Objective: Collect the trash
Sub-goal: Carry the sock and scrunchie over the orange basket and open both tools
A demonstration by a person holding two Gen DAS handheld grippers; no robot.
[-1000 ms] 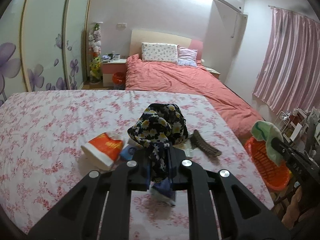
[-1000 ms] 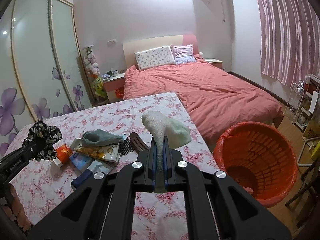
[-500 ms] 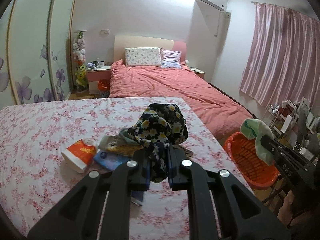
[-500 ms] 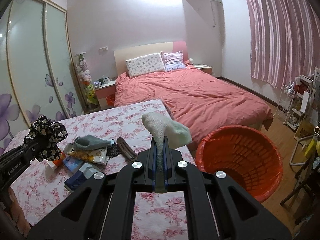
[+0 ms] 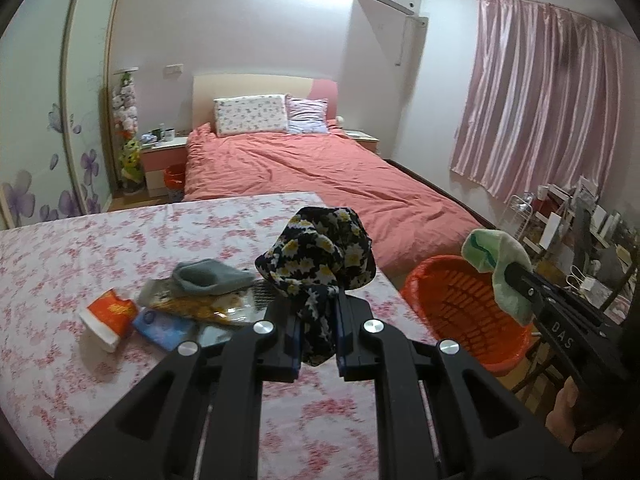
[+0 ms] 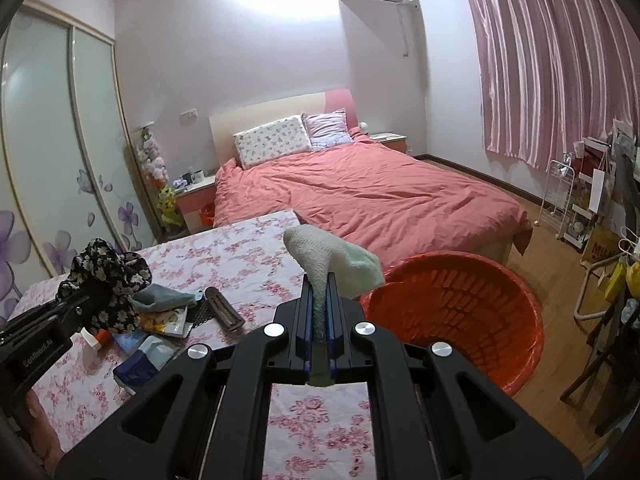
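Clutter is seen at the left of the left wrist view, lying on the floral tablecloth (image 5: 80, 248): an orange-and-white carton (image 5: 107, 316) on its side, a blue packet (image 5: 160, 328) touching it, a printed snack bag (image 5: 200, 306) and a grey sock (image 5: 208, 278) resting on that bag. At the centre of this view the left gripper (image 5: 318, 332) is clamped on a black daisy-print cloth (image 5: 320, 256), which bunches up above the closed fingers and hangs a little below them. Further right an orange basket (image 5: 460, 312) stands on the floor just beside the table edge, and the right gripper (image 5: 516, 280) is shown from the side, held above the basket's rim with a pale green sock (image 5: 496, 256) pinched in it.

From the right wrist view, the left gripper (image 6: 86, 304) with its cloth (image 6: 104, 276) is seen at the far left, above the clutter. A dark ribbed comb-like item (image 6: 224, 310) is shown plainly here, whereas it is mostly hidden in the other view. At the centre the right gripper (image 6: 320, 312) is shut tight on the pale green sock (image 6: 332, 260), whose toe droops toward the basket (image 6: 452, 312). Only this view looks into the basket, where nothing but the ribbed inner wall can be made out. A wooden floor (image 6: 560, 272) and a white wire rack (image 6: 560, 200) are seen at the right.
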